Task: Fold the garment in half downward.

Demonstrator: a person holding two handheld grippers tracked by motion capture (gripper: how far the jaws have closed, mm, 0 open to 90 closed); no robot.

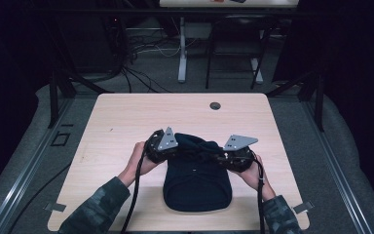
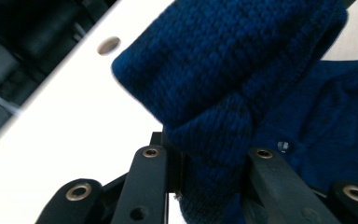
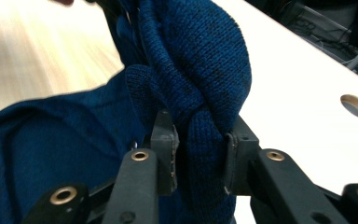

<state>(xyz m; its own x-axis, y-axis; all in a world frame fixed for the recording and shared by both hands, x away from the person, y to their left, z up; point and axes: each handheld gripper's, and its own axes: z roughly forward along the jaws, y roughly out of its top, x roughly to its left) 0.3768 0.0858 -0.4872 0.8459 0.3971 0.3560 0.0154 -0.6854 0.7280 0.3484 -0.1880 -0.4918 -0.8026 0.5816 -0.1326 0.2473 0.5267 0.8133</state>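
A dark blue knit hat [image 1: 197, 187] lies on the light wooden table [image 1: 126, 114], near its front edge. Its far end is lifted and bunched between the two grippers. My left gripper [image 1: 177, 152] grips that raised fold from the left, and in the left gripper view its jaws [image 2: 209, 163] are shut on thick knit [image 2: 233, 70]. My right gripper [image 1: 215, 157] holds the same fold from the right. In the right gripper view its pads [image 3: 198, 144] pinch a roll of the hat [image 3: 191, 60]. The rest of the hat lies flat toward the person.
A round cable hole [image 1: 215, 106] sits near the table's far edge, also seen as the hole [image 2: 108, 45] and the hole [image 3: 357, 106]. Beyond the table are dark floor, cables and the legs of another table [image 1: 182, 53]. Bare tabletop surrounds the hat.
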